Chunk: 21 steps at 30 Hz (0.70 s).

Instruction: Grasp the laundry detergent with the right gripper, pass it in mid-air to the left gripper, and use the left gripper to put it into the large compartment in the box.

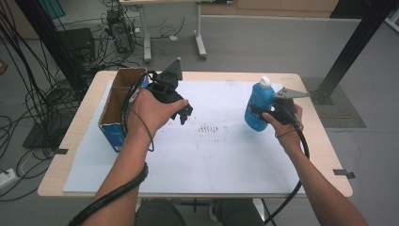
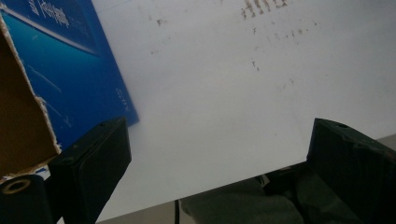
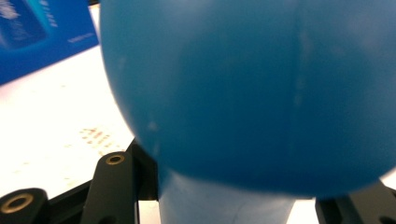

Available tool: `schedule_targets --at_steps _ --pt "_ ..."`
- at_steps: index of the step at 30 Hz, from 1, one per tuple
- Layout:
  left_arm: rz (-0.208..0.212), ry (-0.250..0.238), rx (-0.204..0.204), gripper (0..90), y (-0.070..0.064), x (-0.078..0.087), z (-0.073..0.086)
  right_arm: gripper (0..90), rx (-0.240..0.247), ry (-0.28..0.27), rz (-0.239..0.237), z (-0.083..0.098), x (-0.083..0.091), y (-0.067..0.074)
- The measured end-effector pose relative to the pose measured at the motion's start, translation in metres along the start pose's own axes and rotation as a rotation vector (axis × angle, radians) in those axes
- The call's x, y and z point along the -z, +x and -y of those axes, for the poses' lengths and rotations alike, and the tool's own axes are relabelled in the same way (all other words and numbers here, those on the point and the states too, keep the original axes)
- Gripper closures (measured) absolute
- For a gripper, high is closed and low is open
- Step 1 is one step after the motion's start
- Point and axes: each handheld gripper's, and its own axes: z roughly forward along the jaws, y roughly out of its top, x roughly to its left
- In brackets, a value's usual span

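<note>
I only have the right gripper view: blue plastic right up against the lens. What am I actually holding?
Observer: A blue bottle with a white cap, clamped in the right gripper.
Operator: Is it standing on the table?
Observer: No, the high view shows it tilted in the air above the white mat.
Operator: And the left gripper?
Observer: The left gripper is open with nothing between its jaws, beside the open cardboard box.

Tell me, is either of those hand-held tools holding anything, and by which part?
The right gripper holds the blue bottle by its lower body, jaws closed around it. The left gripper holds nothing; its jaws stand apart beside the cardboard box.
</note>
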Motion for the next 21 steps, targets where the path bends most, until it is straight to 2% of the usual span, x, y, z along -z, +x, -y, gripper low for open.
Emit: schedule_targets --at_steps 3,6,10,17,18,21 --pt "-0.005 0.000 -0.034 6.7 0.001 0.007 0.002 44.3 0.027 0.008 -0.039 -0.015 0.003 0.007" --pt "-0.020 -0.003 -0.085 6.7 0.003 0.014 0.003 44.3 0.039 0.014 -0.084 -0.026 0.003 0.013" --pt "-0.019 0.000 -0.142 6.7 0.005 0.021 0.005 44.2 0.075 0.044 -0.174 -0.042 -0.001 0.021" --pt "-0.010 0.002 -0.280 6.5 0.010 0.039 -0.002 44.2 0.135 0.049 -0.349 -0.068 -0.013 0.036" --pt "-0.010 0.002 -0.313 6.5 0.009 0.042 -0.004 44.2 0.145 0.053 -0.370 -0.071 -0.015 0.039" --pt "-0.017 0.004 -0.371 6.5 0.009 0.049 -0.009 44.2 0.171 0.056 -0.427 -0.078 -0.023 0.046"
